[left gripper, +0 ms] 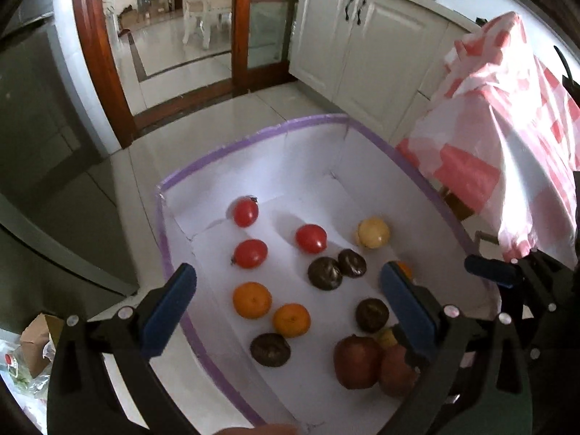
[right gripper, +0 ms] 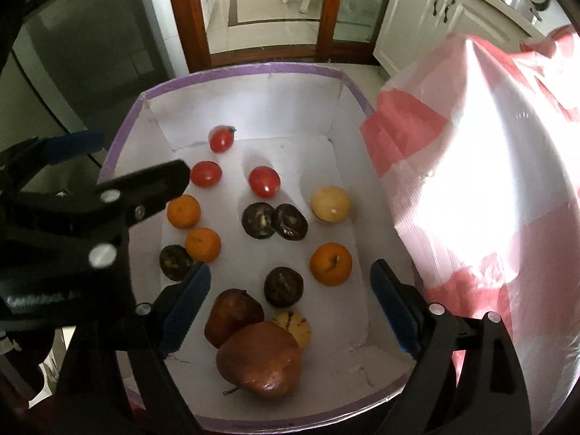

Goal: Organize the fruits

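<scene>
A white box with a purple rim [left gripper: 217, 152] [right gripper: 253, 69] holds loose fruit. Three red tomatoes [left gripper: 311, 238] [right gripper: 264, 181] lie at the far end. Three oranges [left gripper: 252, 299] [right gripper: 330, 264], several dark brown round fruits [left gripper: 324, 273] [right gripper: 258, 220], two pale yellow fruits [left gripper: 373, 232] [right gripper: 330, 204] and two reddish-brown pears [left gripper: 357, 361] [right gripper: 259, 359] lie nearer. My left gripper [left gripper: 286, 301] is open and empty above the box's near left. My right gripper [right gripper: 290, 304] is open and empty above the pears; it also shows in the left wrist view [left gripper: 489, 272].
A pink-and-white plastic bag [left gripper: 507, 137] [right gripper: 482, 181] stands against the box's right side. White kitchen cabinets [left gripper: 362, 43] are behind it. A wood-framed glass door [left gripper: 239, 36] and tiled floor lie beyond. A dark appliance [right gripper: 72, 54] is at left.
</scene>
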`<state>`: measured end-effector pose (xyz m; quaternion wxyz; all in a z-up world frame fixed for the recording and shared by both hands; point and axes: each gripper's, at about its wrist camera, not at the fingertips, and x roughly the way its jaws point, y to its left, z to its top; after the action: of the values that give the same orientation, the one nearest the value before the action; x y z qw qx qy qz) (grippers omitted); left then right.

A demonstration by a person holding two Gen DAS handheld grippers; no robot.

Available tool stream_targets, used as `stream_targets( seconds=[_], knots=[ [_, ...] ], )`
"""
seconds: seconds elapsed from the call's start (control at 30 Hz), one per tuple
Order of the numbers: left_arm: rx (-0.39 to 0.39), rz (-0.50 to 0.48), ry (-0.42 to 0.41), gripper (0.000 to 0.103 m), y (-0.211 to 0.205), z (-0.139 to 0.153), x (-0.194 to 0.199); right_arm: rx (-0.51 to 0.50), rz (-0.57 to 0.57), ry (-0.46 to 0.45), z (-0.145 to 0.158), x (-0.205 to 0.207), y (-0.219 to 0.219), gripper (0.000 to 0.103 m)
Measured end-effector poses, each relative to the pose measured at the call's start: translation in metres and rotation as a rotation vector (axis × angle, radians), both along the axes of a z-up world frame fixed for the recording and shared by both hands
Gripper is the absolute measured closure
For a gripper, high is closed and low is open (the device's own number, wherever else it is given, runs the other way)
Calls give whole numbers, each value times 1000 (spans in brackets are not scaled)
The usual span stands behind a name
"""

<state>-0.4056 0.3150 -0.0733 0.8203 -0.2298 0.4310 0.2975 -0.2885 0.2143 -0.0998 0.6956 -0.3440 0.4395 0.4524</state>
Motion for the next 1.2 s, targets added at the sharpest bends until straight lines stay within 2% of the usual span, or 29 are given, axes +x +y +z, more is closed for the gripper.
stream_targets(
  seconds=[0.3,1.2],
  knots=[
    [-27,-7,34,1,-4,-10,4,-10,-24,15,-8,7,-5,16],
    [-46,-5,35,1,-4,-16,5,-17,-28,22,-16,7,-8,16]
  ],
)
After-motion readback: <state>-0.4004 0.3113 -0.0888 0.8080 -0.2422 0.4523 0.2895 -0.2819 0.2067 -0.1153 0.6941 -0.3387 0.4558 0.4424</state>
